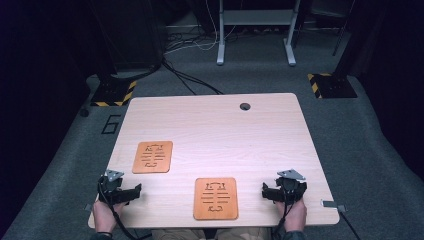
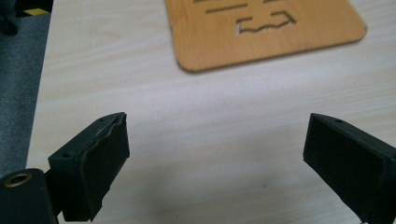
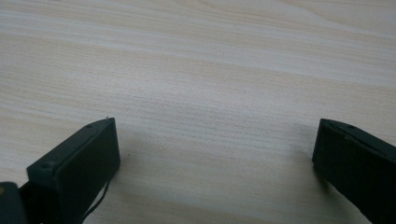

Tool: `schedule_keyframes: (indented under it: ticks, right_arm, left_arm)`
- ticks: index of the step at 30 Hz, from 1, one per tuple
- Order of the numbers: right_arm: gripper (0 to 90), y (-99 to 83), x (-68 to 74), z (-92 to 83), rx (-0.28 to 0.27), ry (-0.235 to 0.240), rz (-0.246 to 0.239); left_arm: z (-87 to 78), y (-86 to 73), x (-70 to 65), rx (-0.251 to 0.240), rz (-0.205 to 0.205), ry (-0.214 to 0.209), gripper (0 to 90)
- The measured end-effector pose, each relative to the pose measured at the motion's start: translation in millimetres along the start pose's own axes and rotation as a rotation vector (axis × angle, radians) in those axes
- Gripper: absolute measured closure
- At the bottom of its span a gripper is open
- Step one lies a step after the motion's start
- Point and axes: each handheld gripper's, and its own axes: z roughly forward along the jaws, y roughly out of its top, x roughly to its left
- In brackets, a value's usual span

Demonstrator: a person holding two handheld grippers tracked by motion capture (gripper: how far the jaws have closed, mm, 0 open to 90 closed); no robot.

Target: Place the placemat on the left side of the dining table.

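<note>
Two flat orange-brown mats with cut-out line patterns lay on the table, well apart: the near mat [image 1: 215, 198] at the front edge, the far mat [image 1: 153, 156] further back and left

one mat [image 1: 152, 156] lies on the desk [image 1: 215, 125] left of centre frame, another mat [image 1: 215, 198] lower centre, between both tools

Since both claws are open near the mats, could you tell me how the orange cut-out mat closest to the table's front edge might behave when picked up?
The near mat looks thin and lies flat on the table, so an edge may be hard to catch. Its cut-out slots suggest it is light and perhaps somewhat bendy. It would probably slide rather than tip if pushed by the left claw.
</note>
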Motion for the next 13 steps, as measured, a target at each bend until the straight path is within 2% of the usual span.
schedule_keyframes:
  ticks: [2,7,13]
  right_arm:
    - [0.0,0.0,0.0,0.0,0.000,0.000,0.000]
    - [0.0,0.0,0.0,0.0,0.000,0.000,0.000]
    - [0.0,0.1,0.0,0.1,0.000,0.000,0.000]
  left_arm:
    - [3.9,-6.9,1.1,-0.003,-0.006,0.006,6.0]
    - [8.5,-15.3,5.9,-0.059,-0.051,-0.021,3.1]
    - [10.0,-13.7,7.3,-0.047,-0.047,-0.024,0.6]
